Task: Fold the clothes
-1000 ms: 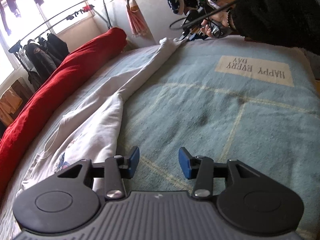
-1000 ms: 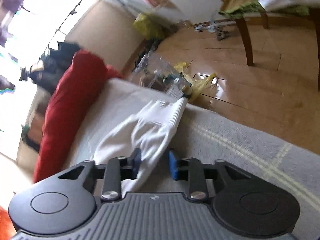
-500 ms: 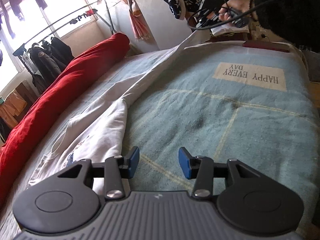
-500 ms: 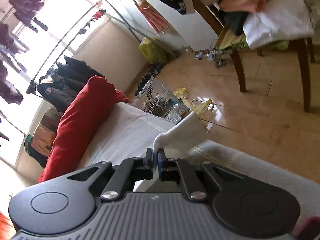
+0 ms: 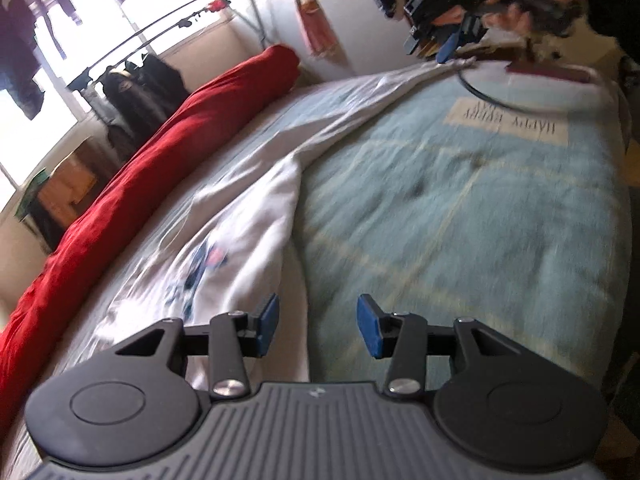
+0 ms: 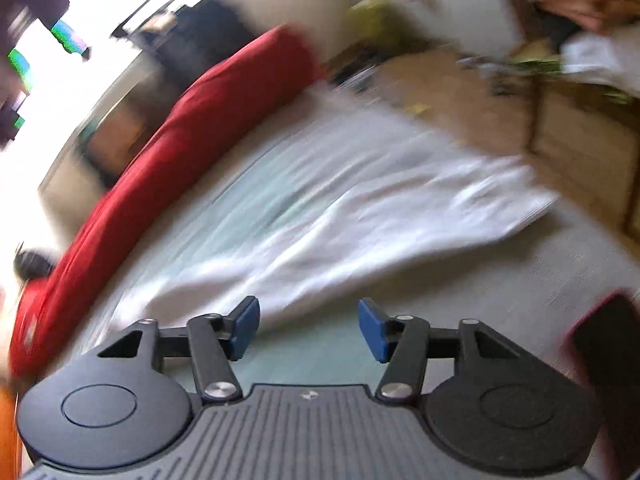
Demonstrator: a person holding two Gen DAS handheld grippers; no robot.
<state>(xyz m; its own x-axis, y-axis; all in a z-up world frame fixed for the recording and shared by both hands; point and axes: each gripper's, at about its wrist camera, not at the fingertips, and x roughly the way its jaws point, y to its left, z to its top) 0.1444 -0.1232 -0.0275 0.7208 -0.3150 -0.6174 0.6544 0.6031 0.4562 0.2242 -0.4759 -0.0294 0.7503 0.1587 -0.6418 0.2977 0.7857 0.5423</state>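
Note:
A white long-sleeved garment [image 5: 248, 240] with a dark print lies along the left side of a blue blanket [image 5: 460, 220] on the bed. One sleeve stretches to the far end. My left gripper [image 5: 318, 322] is open just above the garment's near edge, with nothing between its pads. At the far end a hand holds my right gripper [image 5: 448, 46] just above the sleeve's cuff. In the blurred right wrist view the right gripper [image 6: 310, 328] has its jaws opening and empty. The white sleeve [image 6: 400, 208] lies flat on the bed ahead of it.
A long red bolster [image 5: 160, 168] runs along the bed's left side. A clothes rack [image 5: 140, 72] with dark coats stands by the window. A phone in a red case [image 6: 608, 344] lies on the bed at the right. Wooden floor [image 6: 460, 92] lies beyond the bed's end.
The right gripper was shut on the sleeve's cuff and lifted it; its jaws have since opened and the sleeve lies on the bed. The left gripper shifted, bringing the garment's print into view.

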